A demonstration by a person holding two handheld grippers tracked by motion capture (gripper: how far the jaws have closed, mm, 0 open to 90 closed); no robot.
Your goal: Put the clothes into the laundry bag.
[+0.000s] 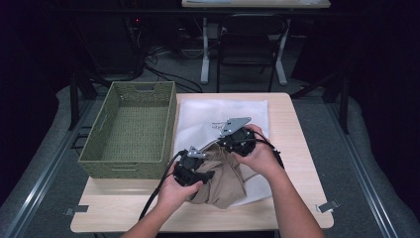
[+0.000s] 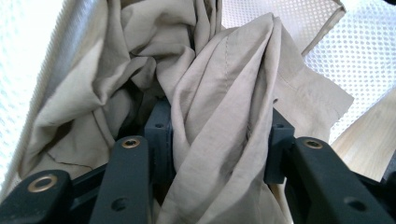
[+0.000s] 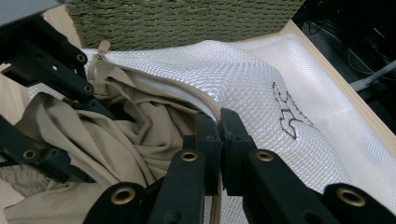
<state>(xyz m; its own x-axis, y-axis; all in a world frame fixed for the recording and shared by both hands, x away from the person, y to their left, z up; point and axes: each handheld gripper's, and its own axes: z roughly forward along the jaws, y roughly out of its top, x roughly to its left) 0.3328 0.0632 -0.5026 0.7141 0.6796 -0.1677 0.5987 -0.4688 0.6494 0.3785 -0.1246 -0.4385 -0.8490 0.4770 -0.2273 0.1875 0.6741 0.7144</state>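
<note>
A white mesh laundry bag (image 1: 218, 111) lies flat on the table, its zip mouth toward the person. A crumpled tan garment (image 1: 223, 186) sits half inside that mouth. My left gripper (image 1: 210, 175) is shut on a thick fold of the tan garment (image 2: 219, 93), which fills the gap between its jaws (image 2: 219, 140). My right gripper (image 1: 221, 144) is shut on the bag's zip edge (image 3: 205, 100), holding the mesh (image 3: 261, 84) up above the garment (image 3: 116, 140). One of the left gripper's fingers (image 3: 60, 70) shows at the left of the right gripper view.
A green woven basket (image 1: 124, 168) stands on the table's left half, right beside the bag, with nothing visible inside it. Bare wood (image 1: 292, 148) runs along the right and front edges. A chair (image 1: 247, 44) and cables are on the floor beyond.
</note>
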